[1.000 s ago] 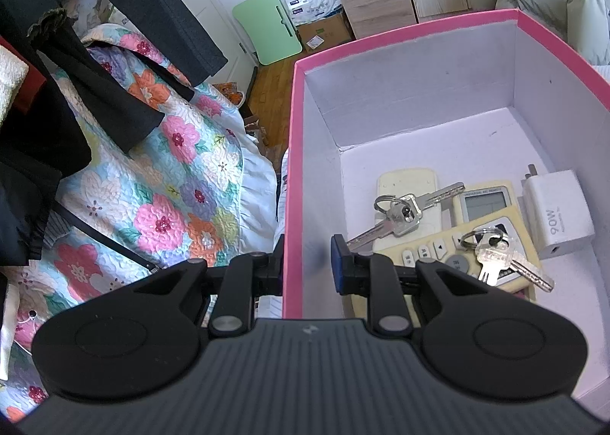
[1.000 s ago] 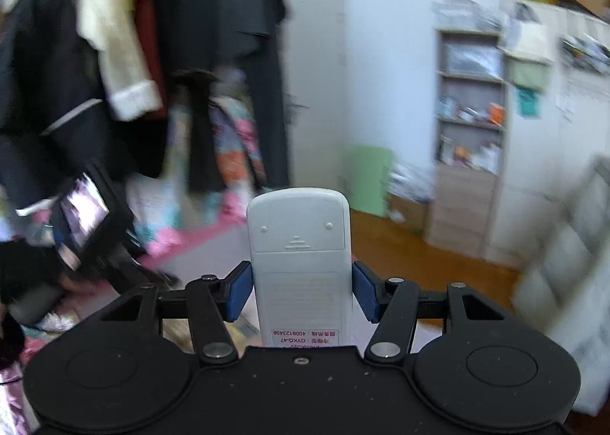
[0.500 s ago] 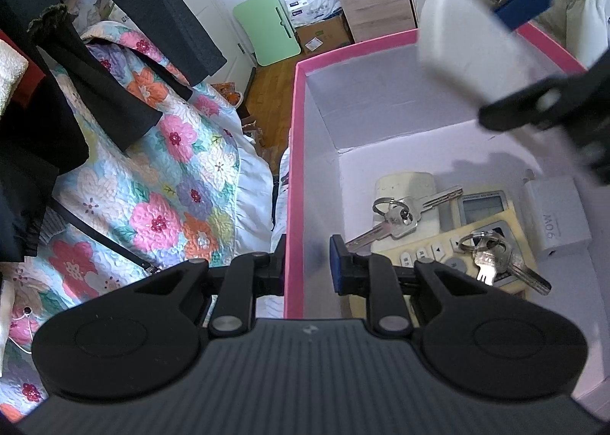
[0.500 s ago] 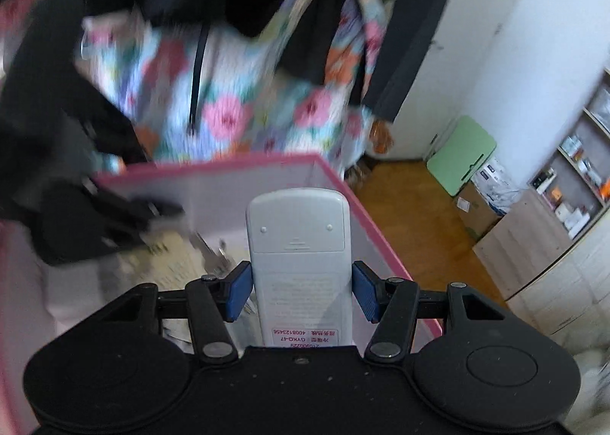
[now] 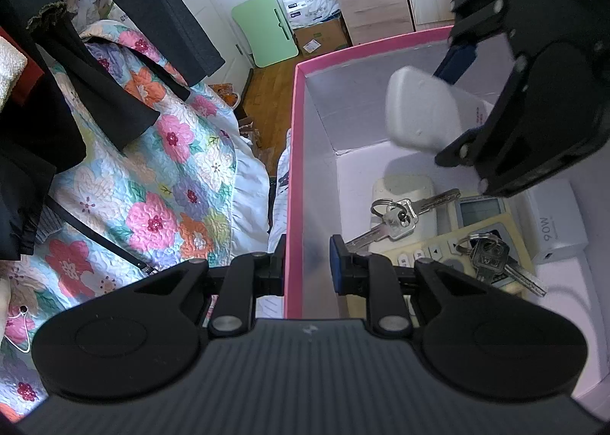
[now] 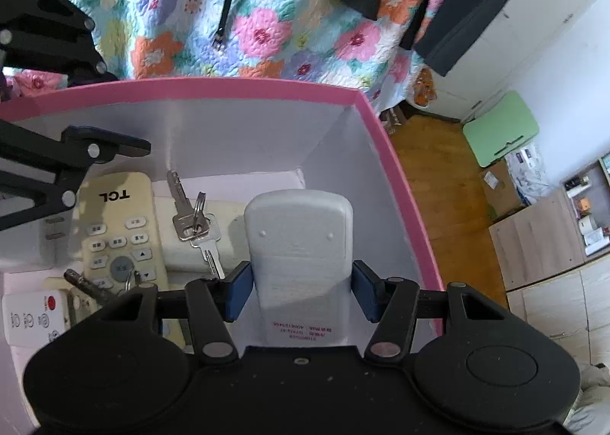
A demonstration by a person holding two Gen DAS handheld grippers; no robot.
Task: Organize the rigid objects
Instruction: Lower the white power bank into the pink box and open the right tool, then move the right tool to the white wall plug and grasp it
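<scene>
While gripper-held [image 6: 302,290], white remote [image 6: 299,244] lengthwise along gripper, back-side up.

"TCL" on the beige remote [image 6: 118,229]; "90W" on the white charger [image 5: 554,221].

1 pink box [image 5: 293,153]. Remote controls: 4 counted. These are 1 white remote [image 6: 301,244] held above the box, 1 cream TCL remote [image 6: 118,233], 1 pale remote [image 5: 404,191] lying under the keys, and 1 white remote with a red button [image 6: 34,317]. Key sets on rings: 2, namely 1 key pair [image 5: 400,217] and 1 key bunch [image 5: 492,256]. Chargers: 1 white 90W charger [image 5: 553,221]. Handheld grippers: 2.
</scene>
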